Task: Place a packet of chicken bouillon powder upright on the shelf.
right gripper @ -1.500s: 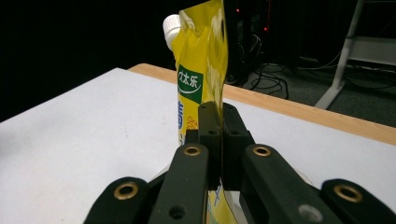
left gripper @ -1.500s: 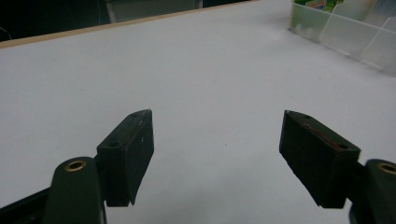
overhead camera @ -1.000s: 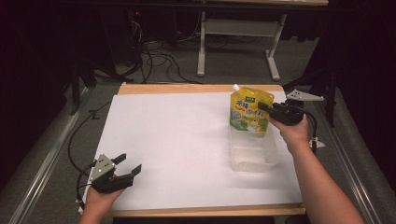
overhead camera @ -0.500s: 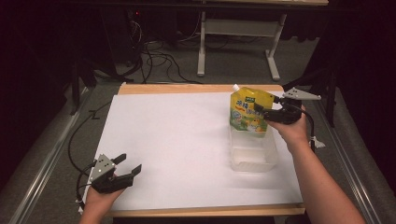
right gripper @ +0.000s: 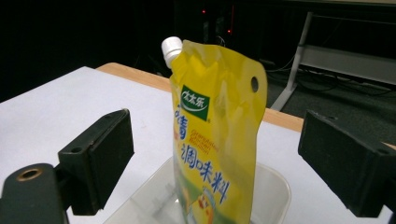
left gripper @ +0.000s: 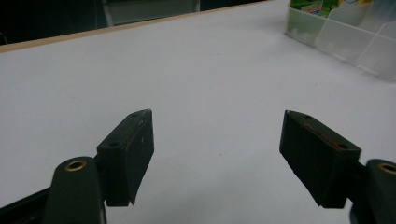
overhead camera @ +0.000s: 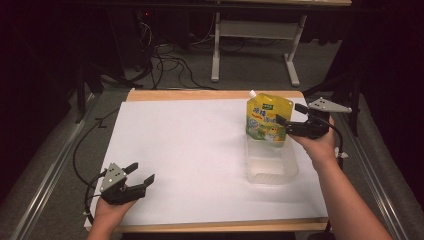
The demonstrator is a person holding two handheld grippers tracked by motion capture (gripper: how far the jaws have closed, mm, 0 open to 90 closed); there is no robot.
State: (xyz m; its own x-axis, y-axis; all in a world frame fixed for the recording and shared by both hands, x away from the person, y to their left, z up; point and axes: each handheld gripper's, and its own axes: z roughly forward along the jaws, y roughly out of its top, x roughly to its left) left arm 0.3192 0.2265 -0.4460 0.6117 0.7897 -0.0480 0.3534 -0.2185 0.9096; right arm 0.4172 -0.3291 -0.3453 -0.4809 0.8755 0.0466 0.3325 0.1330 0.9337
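Note:
A yellow spouted pouch (overhead camera: 266, 119) with a white cap stands upright in the far end of a clear plastic container (overhead camera: 272, 176) at the table's right. My right gripper (overhead camera: 289, 116) is just right of the pouch and open. In the right gripper view the pouch (right gripper: 217, 135) stands between the wide-apart jaws, touching neither, with the container (right gripper: 276, 187) below it. My left gripper (overhead camera: 142, 172) rests open near the front left of the white sheet, and the left gripper view shows its jaws (left gripper: 217, 140) spread over bare sheet.
The white sheet (overhead camera: 200, 145) covers most of the wooden table. The container (left gripper: 345, 39) and the pouch's bottom edge (left gripper: 322, 5) show at the far right of the left gripper view. Cables and metal table legs (overhead camera: 216, 45) lie on the floor beyond the far edge.
My right gripper has let go of the pouch and drawn back a little to the right, leaving it upright in the container. The left gripper has not moved.

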